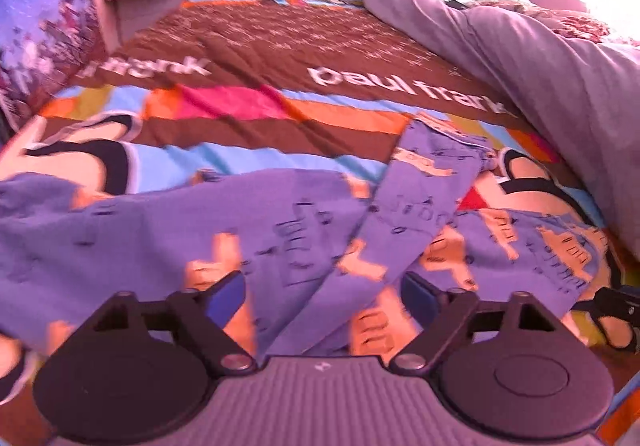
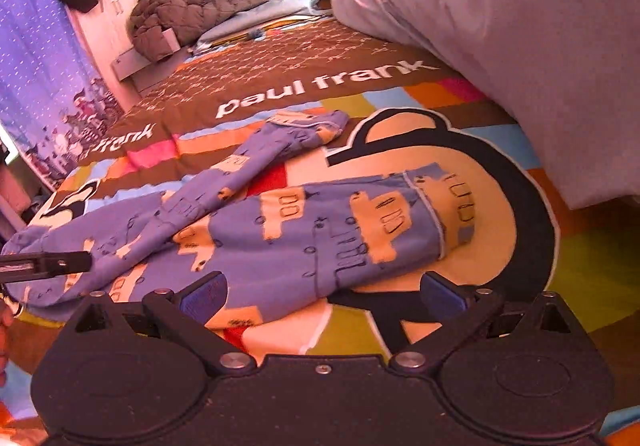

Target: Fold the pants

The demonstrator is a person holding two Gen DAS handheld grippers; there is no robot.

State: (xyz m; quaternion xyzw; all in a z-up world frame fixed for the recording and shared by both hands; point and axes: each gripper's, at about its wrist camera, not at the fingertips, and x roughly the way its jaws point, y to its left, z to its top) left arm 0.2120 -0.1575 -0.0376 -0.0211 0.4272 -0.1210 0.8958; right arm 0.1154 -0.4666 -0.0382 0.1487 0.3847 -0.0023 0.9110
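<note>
One pair of pants, blue with tan vehicle prints, lies spread on the bed's colourful bedspread, which carries the words "paul frank" in white. Its two legs part from each other: one runs away ahead of the right tongs toward the lettering, the other lies crosswise just ahead of them, its cuff off to their right.

In the left wrist view, the left tongs stand apart with nothing between their two blue pads. The pants fill the space just ahead of and beneath them, and one leg slants away from between the pads toward the far right. A dark tip of the right tongs shows at the right edge, near the fabric.

In the right wrist view, the right tongs are likewise apart and hold nothing; the nearest hem of the pants lies close to their left pad, though I cannot tell if it touches. The left tongs reach in from the left over the waist end.

Far ahead lie one grey quilted jacket to the left and one pale duvet to the right.
</note>
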